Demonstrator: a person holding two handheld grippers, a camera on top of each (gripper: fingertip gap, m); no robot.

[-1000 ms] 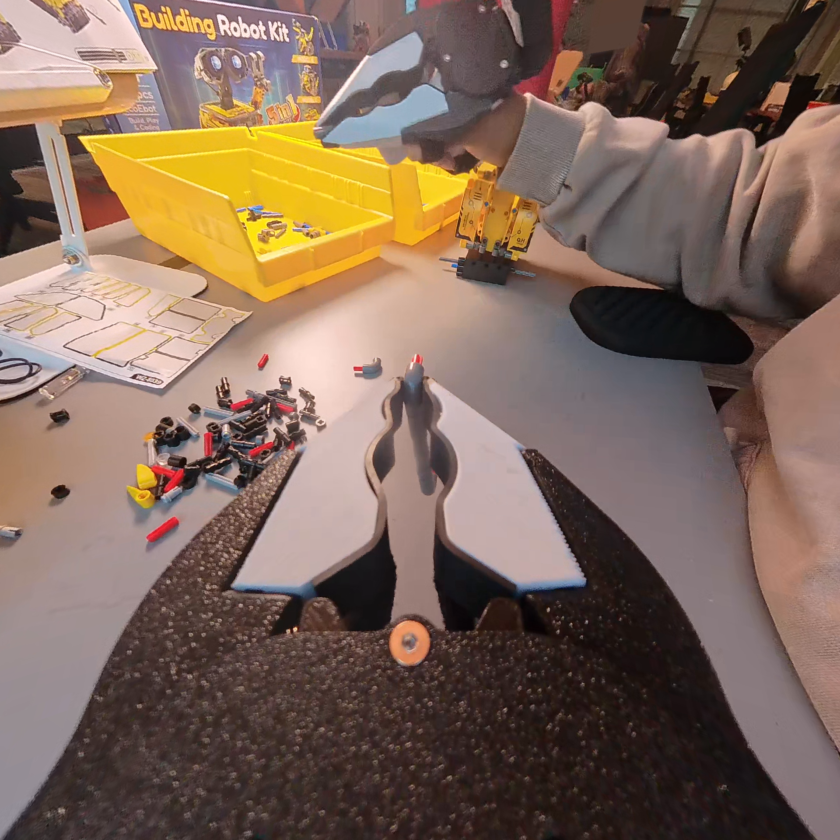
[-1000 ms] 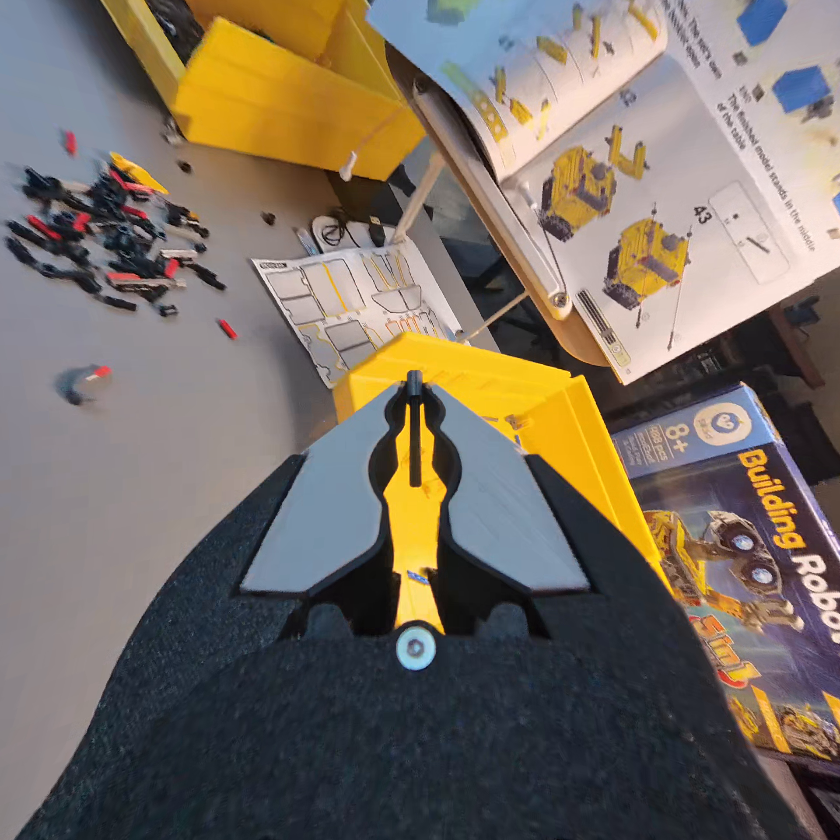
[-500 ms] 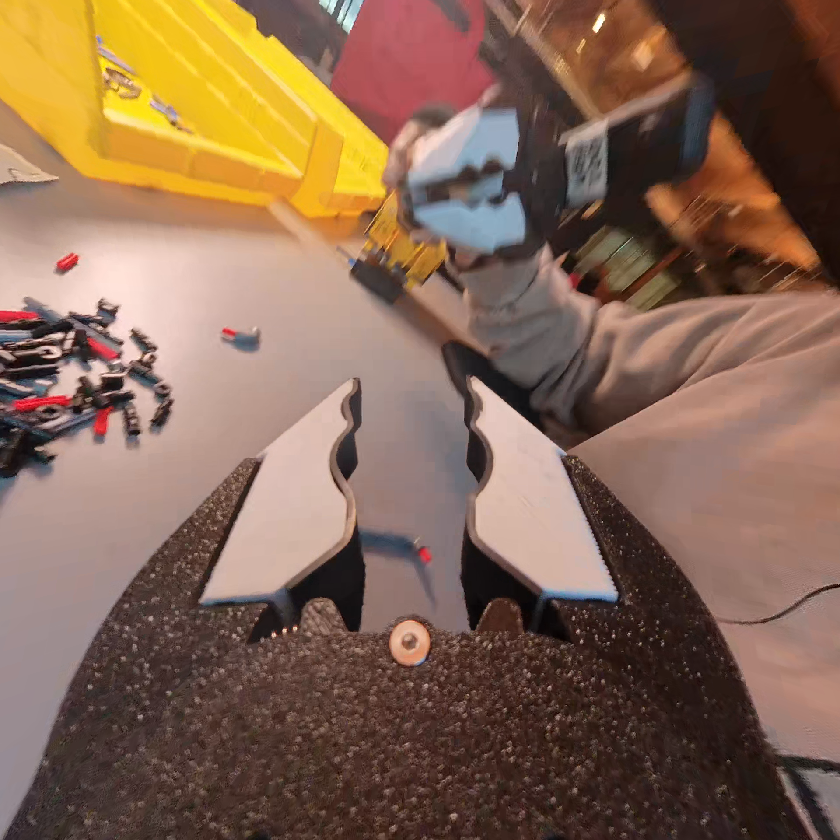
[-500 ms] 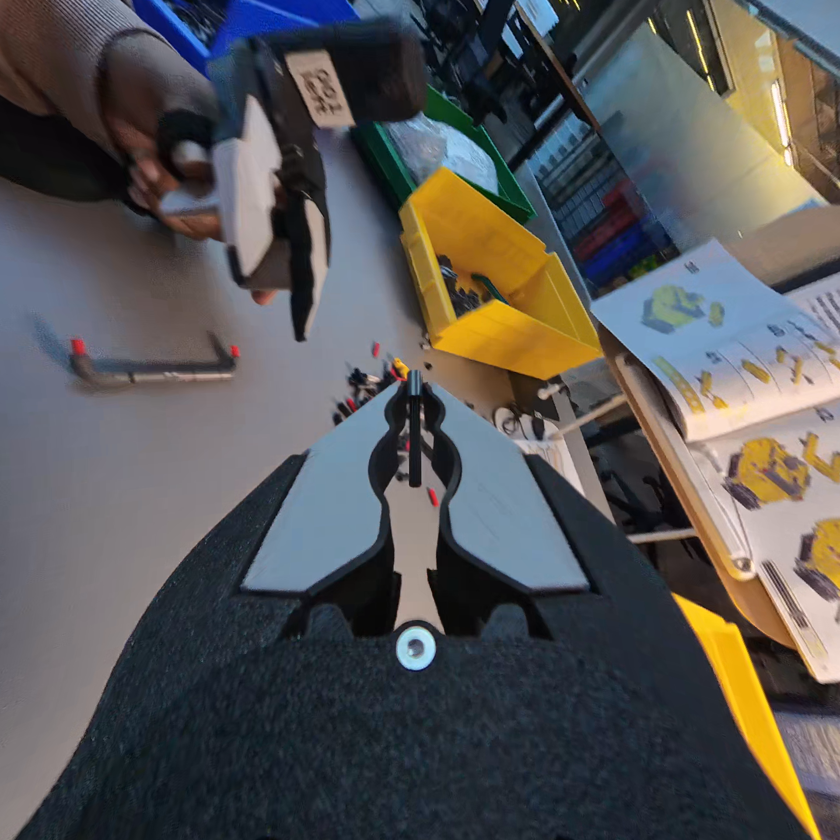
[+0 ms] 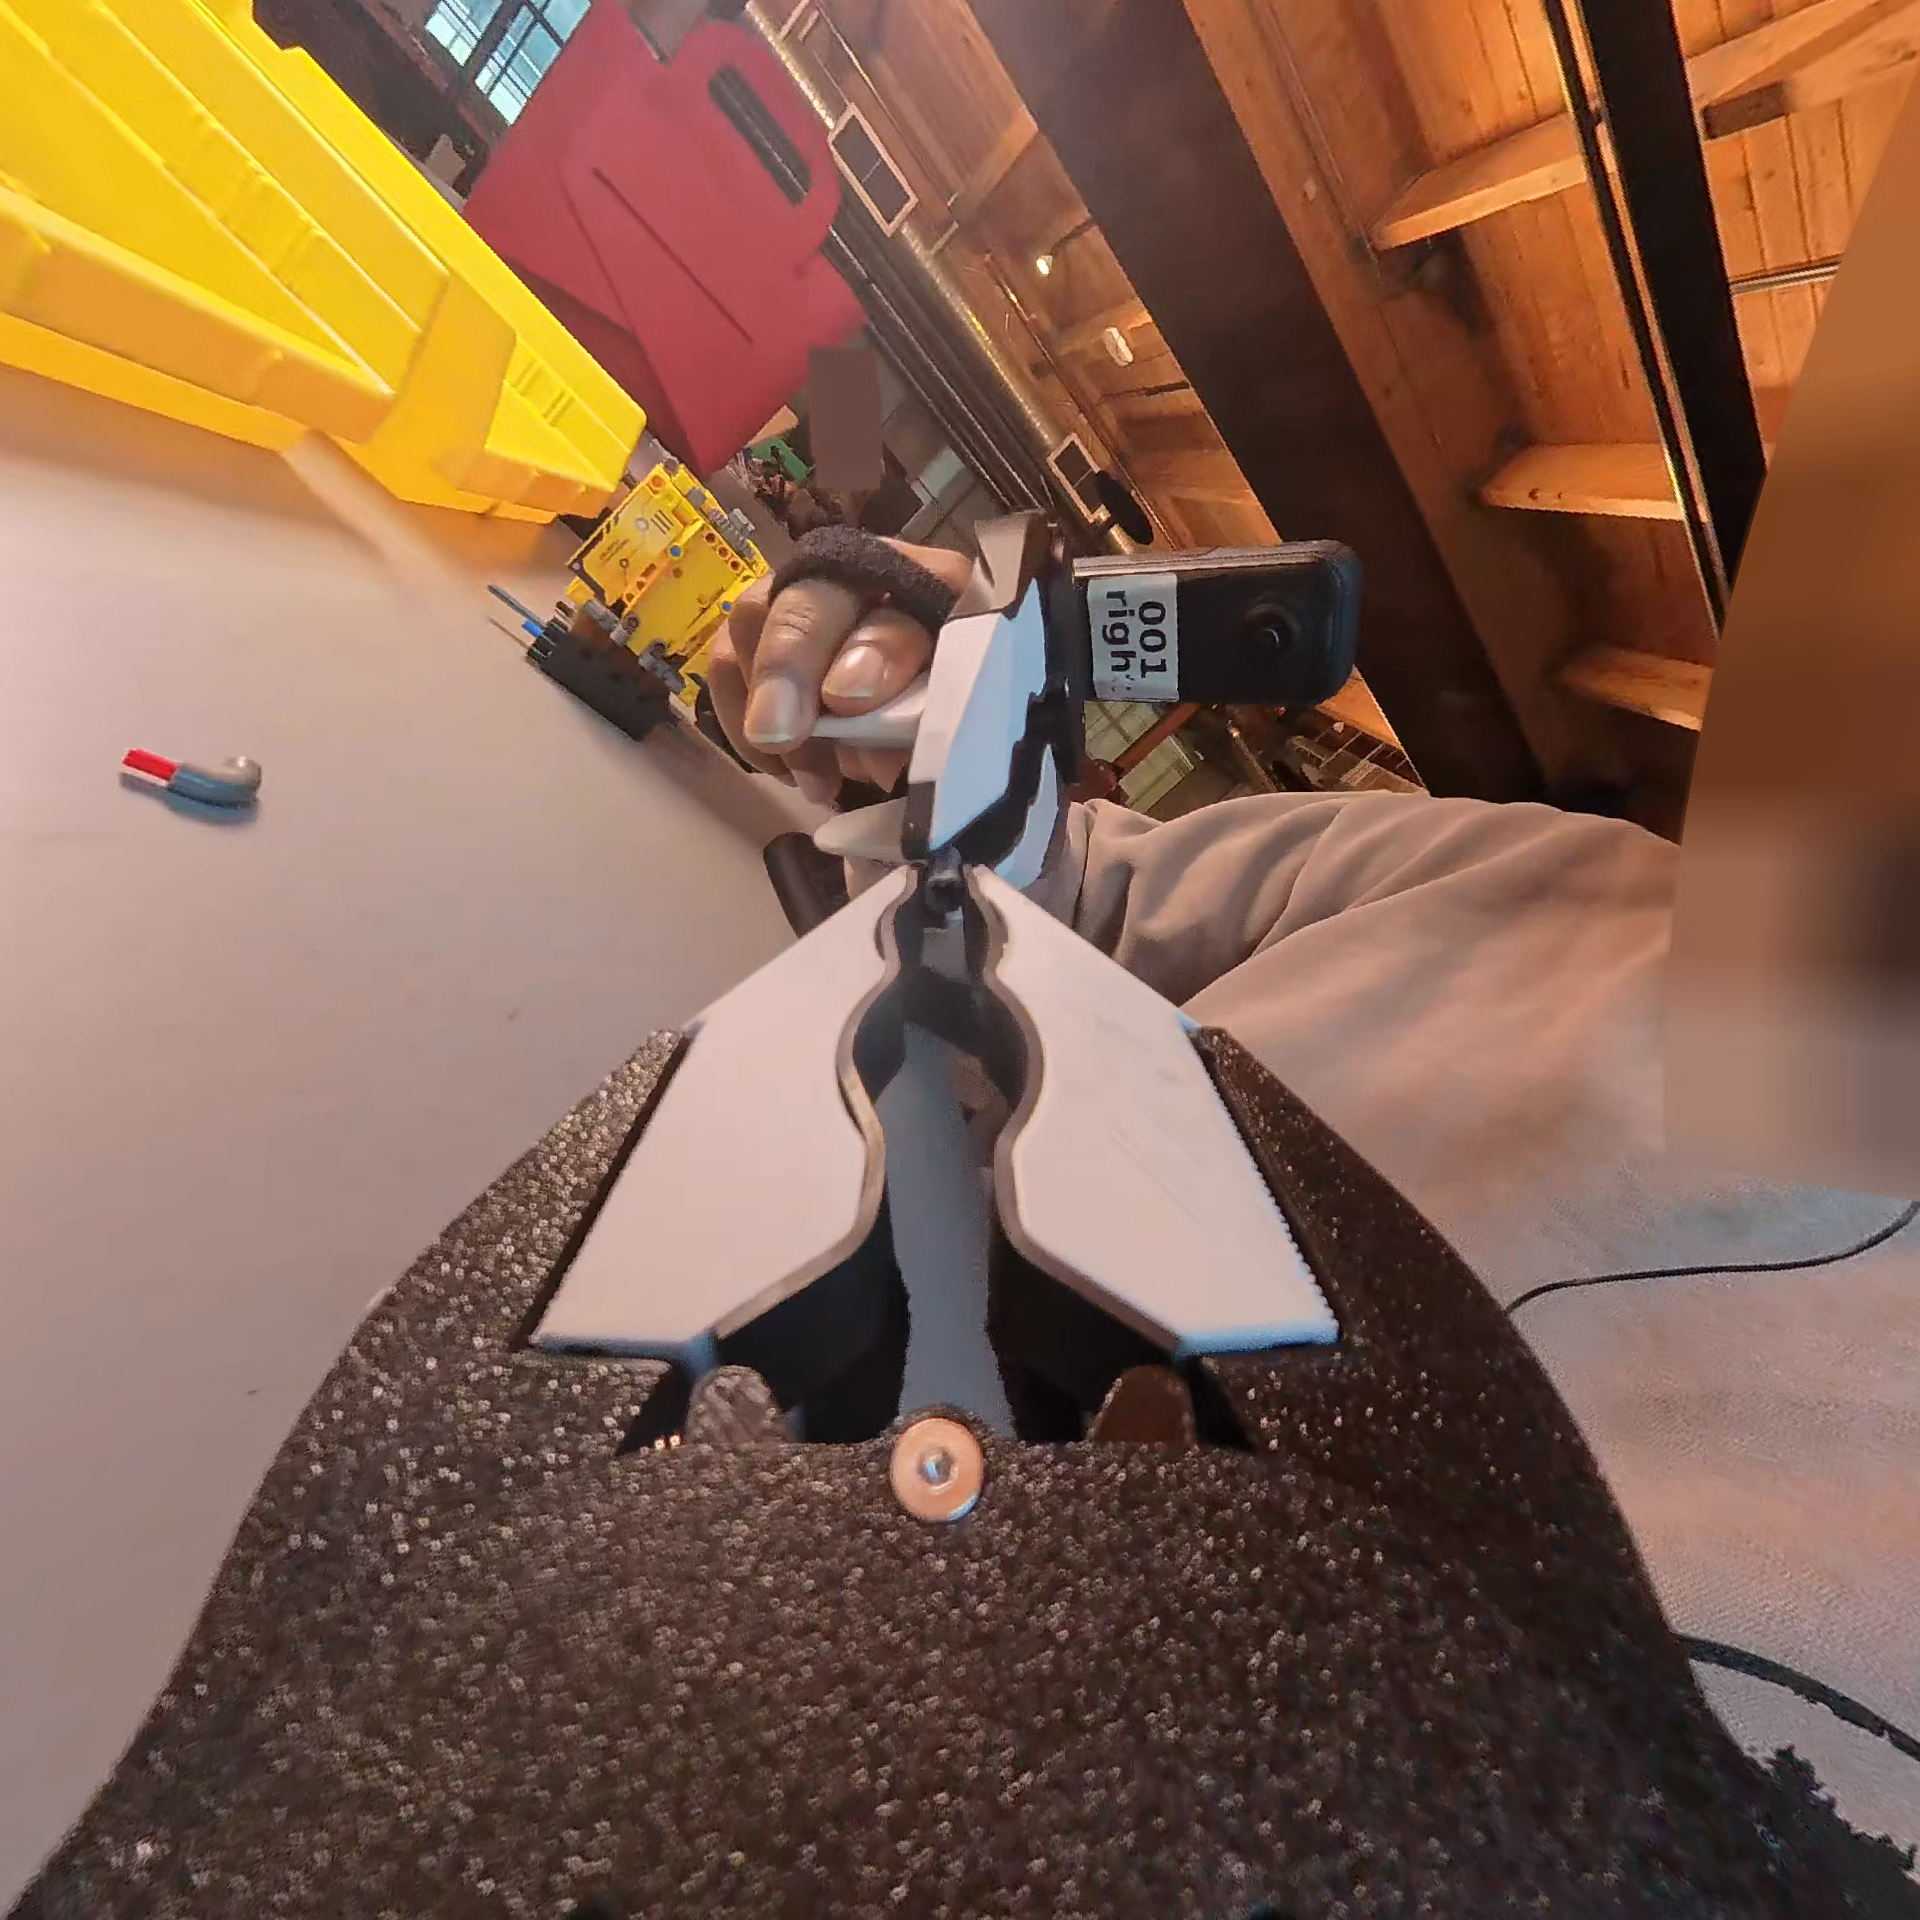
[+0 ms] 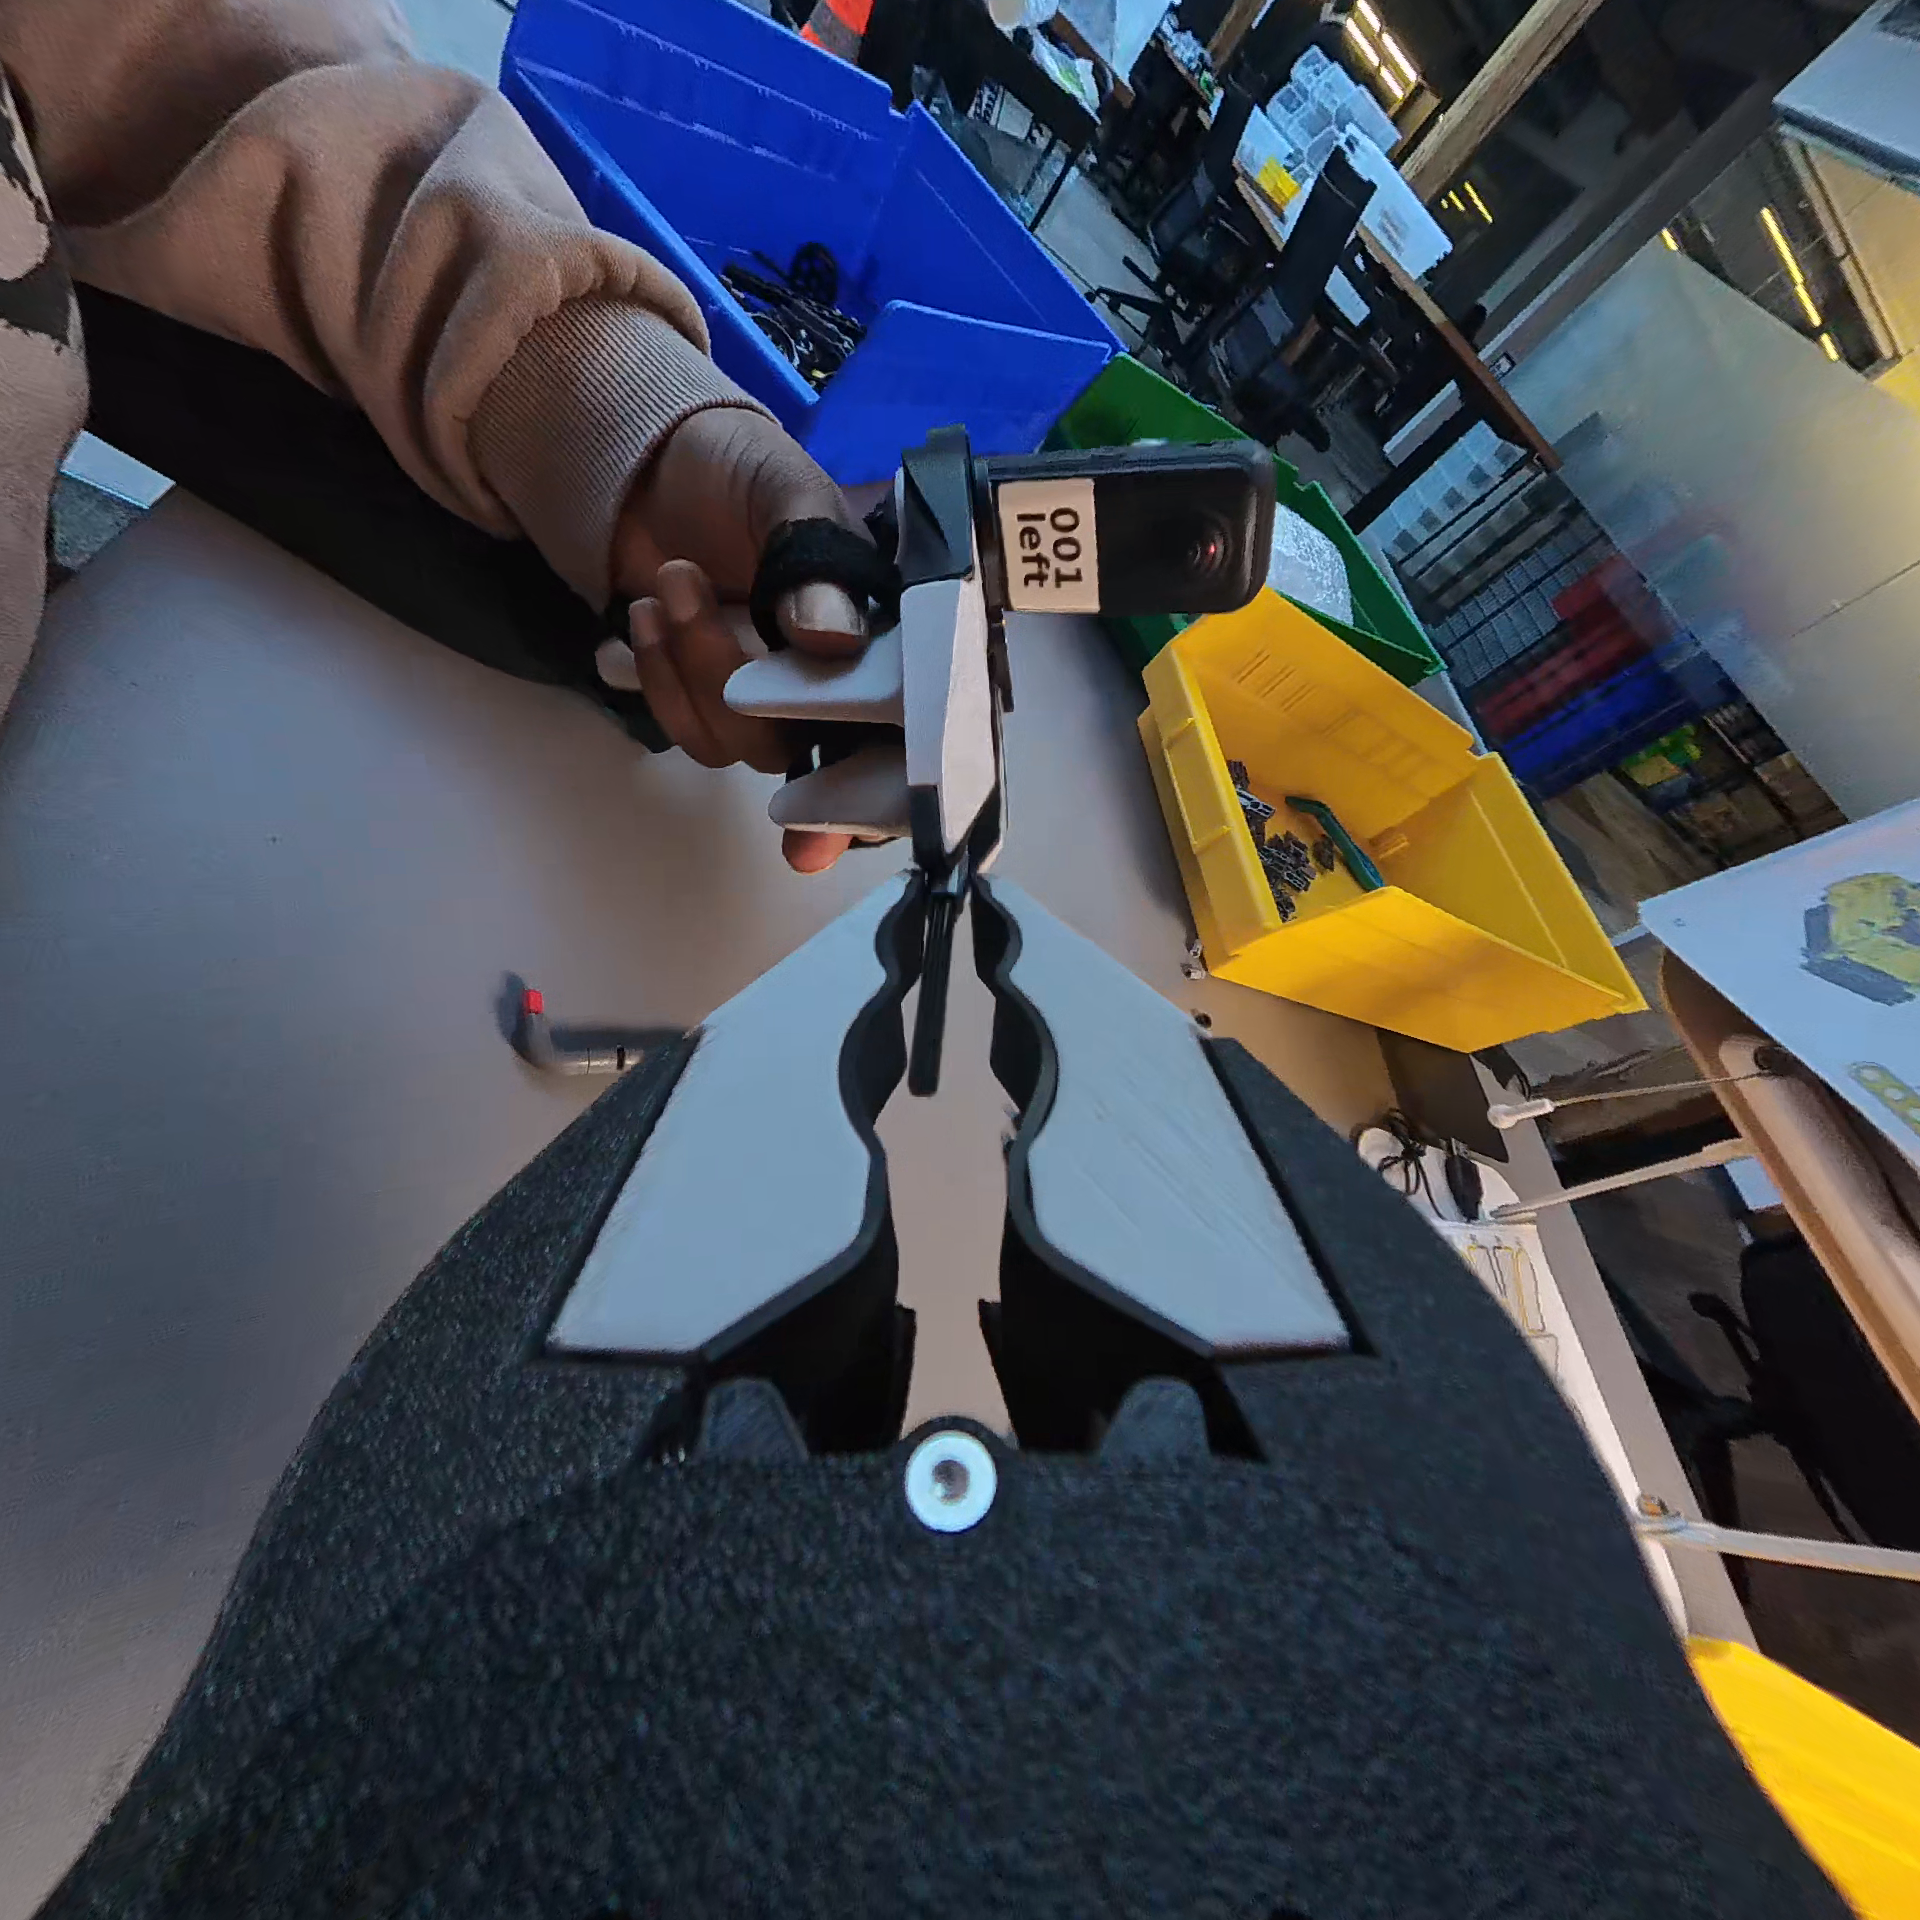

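Note:
My right gripper (image 6: pixel 943 896) is shut on a thin black axle (image 6: pixel 928 997) that lies along its jaws with one end sticking out at the tips. My left gripper (image 5: pixel 940 896) meets it tip to tip above the grey table (image 5: pixel 312 1039) and is shut on that black axle end (image 5: pixel 940 902). The right gripper also shows in the left wrist view (image 5: pixel 940 847), held in a hand, and the left gripper shows in the right wrist view (image 6: pixel 951 847). A grey angled piece with a red pin (image 6: pixel 566 1044) lies on the table below, partly hidden by my right finger.
A small grey elbow with a red pin (image 5: pixel 213 777) lies on the table. A yellow robot model (image 5: pixel 665 566) stands by yellow bins (image 5: pixel 312 260). A yellow bin (image 6: pixel 1382 831), green bin (image 6: pixel 1195 436) and blue bin (image 6: pixel 831 208) hold parts; an open booklet (image 6: pixel 1849 987) stands at the right. Less than 4 cm separates the two grippers' tips.
My left gripper opened and let its grey piece with the red pin drop onto the table, then swung round and closed on the end of the black axle. My right gripper kept the axle and turned to face it.

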